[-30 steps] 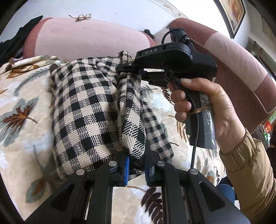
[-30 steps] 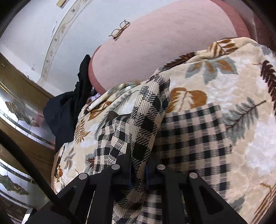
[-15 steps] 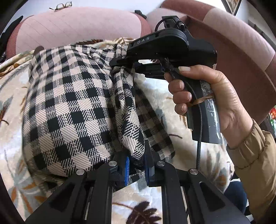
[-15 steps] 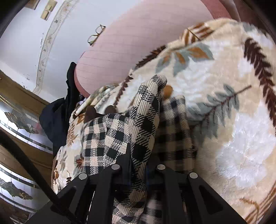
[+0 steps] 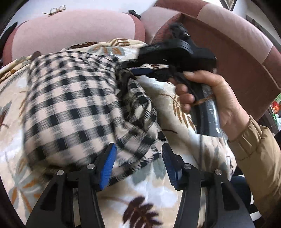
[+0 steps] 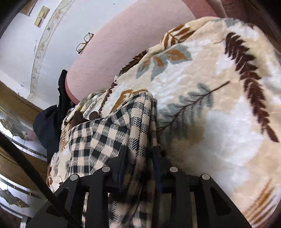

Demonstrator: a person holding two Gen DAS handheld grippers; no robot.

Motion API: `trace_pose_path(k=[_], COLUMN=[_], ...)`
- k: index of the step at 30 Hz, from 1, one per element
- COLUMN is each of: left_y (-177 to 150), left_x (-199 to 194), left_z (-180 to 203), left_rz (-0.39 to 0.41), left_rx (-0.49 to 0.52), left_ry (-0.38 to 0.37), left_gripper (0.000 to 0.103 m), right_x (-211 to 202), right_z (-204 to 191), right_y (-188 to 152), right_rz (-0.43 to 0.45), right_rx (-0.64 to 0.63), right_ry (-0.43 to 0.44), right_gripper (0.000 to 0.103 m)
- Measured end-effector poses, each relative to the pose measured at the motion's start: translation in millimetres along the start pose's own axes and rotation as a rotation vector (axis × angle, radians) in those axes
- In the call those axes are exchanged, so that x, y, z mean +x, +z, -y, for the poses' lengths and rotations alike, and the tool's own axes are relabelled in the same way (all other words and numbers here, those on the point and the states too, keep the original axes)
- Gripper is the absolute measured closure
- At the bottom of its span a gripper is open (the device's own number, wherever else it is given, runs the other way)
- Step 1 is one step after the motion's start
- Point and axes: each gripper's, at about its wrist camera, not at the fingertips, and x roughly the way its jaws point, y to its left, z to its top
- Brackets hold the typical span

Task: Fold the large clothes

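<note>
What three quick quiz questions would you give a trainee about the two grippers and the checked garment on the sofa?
1. True or false: the left gripper has its jaws shut.
2. What sits between the right gripper's fingers? A) a towel B) the checked garment C) a pillow
3. Where do the glasses rest?

Key: 1. False, the jaws stand wide apart. 2. B. 3. On top of the pink sofa back.

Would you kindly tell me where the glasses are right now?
The glasses lie atop the pink sofa back, upper left in both views, beyond the checked garment.
</note>
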Motion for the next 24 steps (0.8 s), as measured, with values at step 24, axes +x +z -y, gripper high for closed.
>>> trace_pose_path(k=[24], left_y=[-60], left_x=[-38], left_z=[-65], left_rz=[-0.005], left_rx=[-0.027], left_ry=[0.274], left_gripper=[0.051], right_x=[-23], right_z=[-61], right_y=[-135], right_rz=[-0.22], right_rx=[-0.339], right_ry=[-0.025], right_gripper=[0.06])
